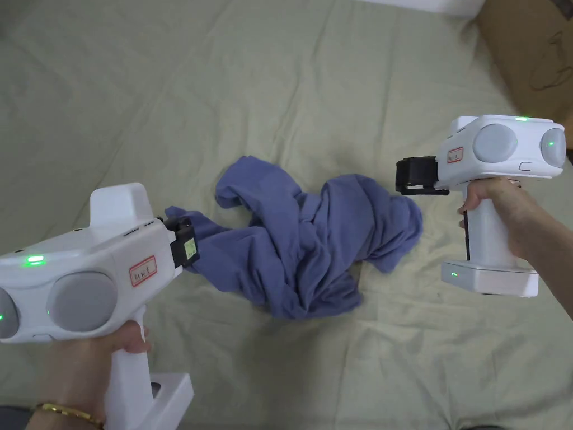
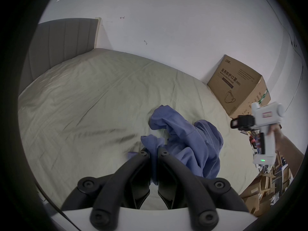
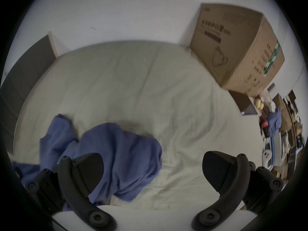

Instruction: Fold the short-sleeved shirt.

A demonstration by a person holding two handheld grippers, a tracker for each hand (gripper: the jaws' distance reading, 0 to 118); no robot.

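Note:
A blue short-sleeved shirt (image 1: pixel 305 241) lies crumpled in a heap in the middle of a pale green bedsheet (image 1: pixel 280 84). My left gripper (image 1: pixel 178 234) is at the shirt's left end; in the left gripper view its jaws are closed on a fold of the blue shirt (image 2: pixel 186 143), with the left gripper (image 2: pixel 154 153) pinching the cloth. My right gripper (image 1: pixel 404 173) hovers just above the shirt's right end. In the right gripper view the right gripper (image 3: pixel 152 171) stands wide open over the shirt (image 3: pixel 116 151), nothing between its jaws.
A large cardboard box (image 1: pixel 531 50) stands at the bed's far right corner, also the box (image 2: pixel 238 84) by the white wall. A grey headboard (image 2: pixel 61 39) is at the far left. Clutter of boxes and goods (image 3: pixel 275 126) lies off the bed's right side.

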